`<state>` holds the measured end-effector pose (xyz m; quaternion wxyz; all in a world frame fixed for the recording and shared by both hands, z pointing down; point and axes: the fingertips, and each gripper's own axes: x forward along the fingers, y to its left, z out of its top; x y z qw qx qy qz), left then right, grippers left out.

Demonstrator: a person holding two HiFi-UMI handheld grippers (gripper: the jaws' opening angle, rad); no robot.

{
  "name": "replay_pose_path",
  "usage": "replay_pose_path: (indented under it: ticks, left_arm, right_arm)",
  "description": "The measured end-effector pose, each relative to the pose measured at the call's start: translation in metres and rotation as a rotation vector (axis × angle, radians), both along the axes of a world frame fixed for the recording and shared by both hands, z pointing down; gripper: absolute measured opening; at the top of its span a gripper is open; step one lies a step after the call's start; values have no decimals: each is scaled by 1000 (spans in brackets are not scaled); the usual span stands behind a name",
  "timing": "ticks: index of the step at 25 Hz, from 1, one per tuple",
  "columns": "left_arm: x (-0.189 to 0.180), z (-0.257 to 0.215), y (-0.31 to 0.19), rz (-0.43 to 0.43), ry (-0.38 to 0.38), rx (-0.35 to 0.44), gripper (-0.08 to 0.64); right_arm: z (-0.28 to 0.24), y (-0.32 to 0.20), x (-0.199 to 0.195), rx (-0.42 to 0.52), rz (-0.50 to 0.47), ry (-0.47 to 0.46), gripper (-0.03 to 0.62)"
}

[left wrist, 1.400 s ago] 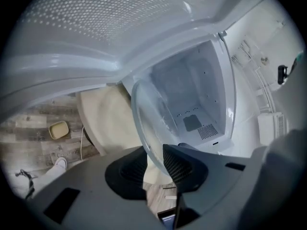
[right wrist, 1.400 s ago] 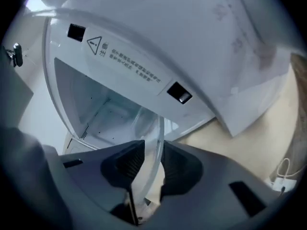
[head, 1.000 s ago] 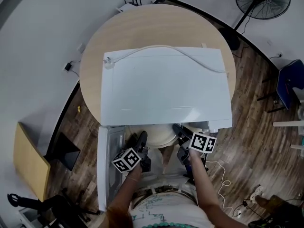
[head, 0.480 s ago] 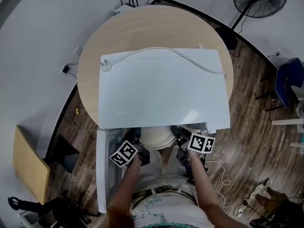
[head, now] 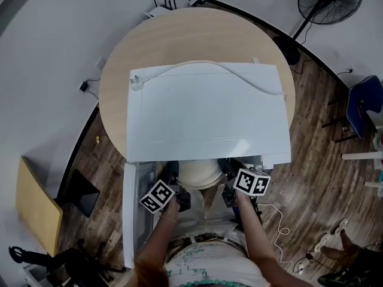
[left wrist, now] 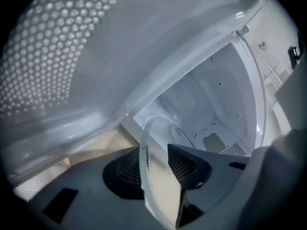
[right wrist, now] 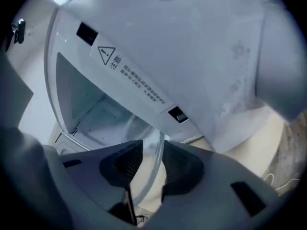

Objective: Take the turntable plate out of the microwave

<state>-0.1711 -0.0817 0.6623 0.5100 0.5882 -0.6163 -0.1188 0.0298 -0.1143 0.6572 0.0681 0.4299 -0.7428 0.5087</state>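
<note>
On one round wooden table (head: 179, 34) stands one white microwave (head: 206, 112), seen from above, with a single white cord (head: 203, 64) draped across its top. At the microwave's near side its one door (head: 134, 214) hangs open, swung out at the left toward the person. One turntable plate (head: 200, 173), clear glass, pokes partway out of the microwave's mouth, its near edge just past the front of the cabinet.

Two grippers flank that plate in front of the microwave, each with one marker cube. The left gripper (head: 175, 184) sits at the plate's left edge, just beside the open door. Its jaws have just been closing, and in the left gripper view the plate's rim runs between the two ribbed pads (left wrist: 184, 164), which are clamped on it. The right gripper (head: 227, 177) sits at the plate's right edge, below the microwave's front right corner. Its jaws have just been opening. In the right gripper view the glass rim stands between them, with a gap showing on the left pad's side, so this one is loose around the rim, not clenched.

Behind the microwave, off the table's far right, stands one black floor fan (head: 331, 2).
</note>
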Motion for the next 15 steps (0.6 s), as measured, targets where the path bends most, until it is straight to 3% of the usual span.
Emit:
replay_pose_path:
  ticks: [4, 15]
  left_arm:
    - [2, -4, 11, -8, 24, 7, 141]
    - [-2, -29, 25, 35, -43, 76, 130]
  right_arm:
    - [-1, 4, 3, 17, -6, -8, 115]
    - [-16, 22, 3, 58, 62, -37, 115]
